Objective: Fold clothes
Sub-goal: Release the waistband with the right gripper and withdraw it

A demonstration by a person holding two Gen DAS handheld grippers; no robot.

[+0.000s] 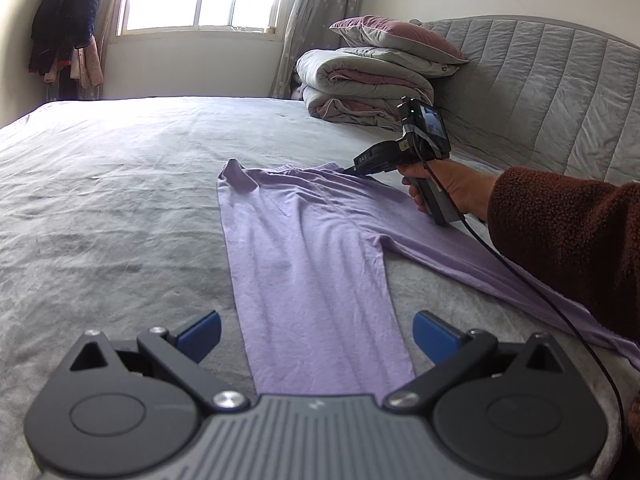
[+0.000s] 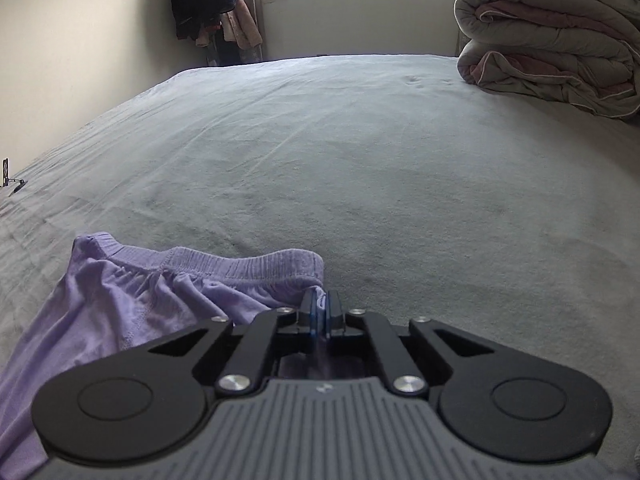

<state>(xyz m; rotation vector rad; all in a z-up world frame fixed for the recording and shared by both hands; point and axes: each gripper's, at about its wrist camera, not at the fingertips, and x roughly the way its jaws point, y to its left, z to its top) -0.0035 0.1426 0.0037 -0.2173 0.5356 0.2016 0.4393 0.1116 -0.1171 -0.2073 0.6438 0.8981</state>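
Note:
Lilac trousers [image 1: 308,256] lie spread on the grey bed sheet [image 1: 112,200], one leg running toward me, the other stretching off to the right. My left gripper [image 1: 316,334] hovers open over the near leg's end, blue pads wide apart on either side of the cloth. Farther off, the right gripper [image 1: 352,169], held by a hand in a brown fleece sleeve, meets the waistband's right corner. In the right wrist view the right gripper [image 2: 323,306] is shut on the ribbed waistband [image 2: 248,266] at its right end, a bit of lilac cloth pinched between the blue pads.
A folded duvet stack with a mauve pillow [image 1: 368,80] sits at the head of the bed by the padded headboard [image 1: 540,92]. A cable [image 1: 560,320] trails from the right gripper. Dark clothes hang in the corner [image 1: 64,24] beside the window.

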